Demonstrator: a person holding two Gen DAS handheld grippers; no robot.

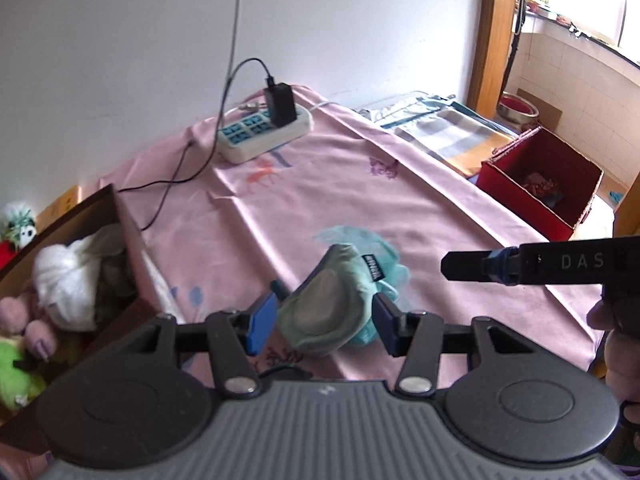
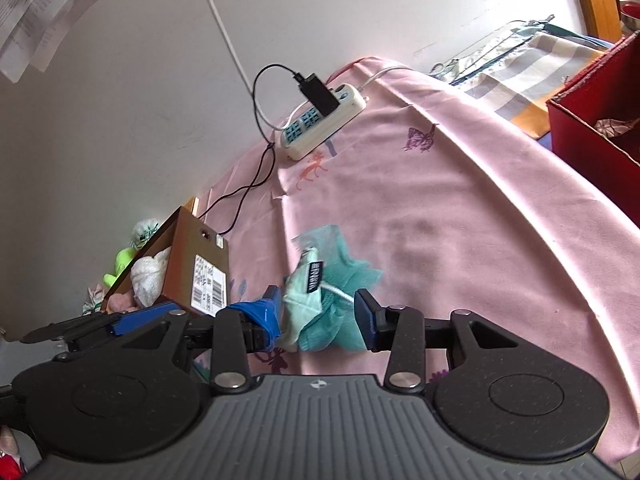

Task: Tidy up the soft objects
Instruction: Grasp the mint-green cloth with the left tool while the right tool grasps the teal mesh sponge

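A pale green soft pad with a black label point(image 1: 332, 308) lies on a teal mesh bath puff point(image 1: 376, 248) on the pink sheet point(image 1: 320, 184). My left gripper point(image 1: 324, 320) is open, its blue pads on either side of the pad, touching or nearly so. My right gripper point(image 2: 316, 316) is open around the same pad point(image 2: 304, 300) and puff point(image 2: 344, 264). The right gripper's body shows at the right of the left wrist view point(image 1: 540, 260). A brown cardboard box point(image 1: 124, 224) at left holds white, pink and green soft toys point(image 1: 68, 280).
A white power strip with a black charger point(image 1: 264, 128) and a black cable sit at the back of the sheet by the wall. A red box point(image 1: 540, 184) stands to the right past the bed edge. Striped cloth point(image 1: 448, 132) lies beyond.
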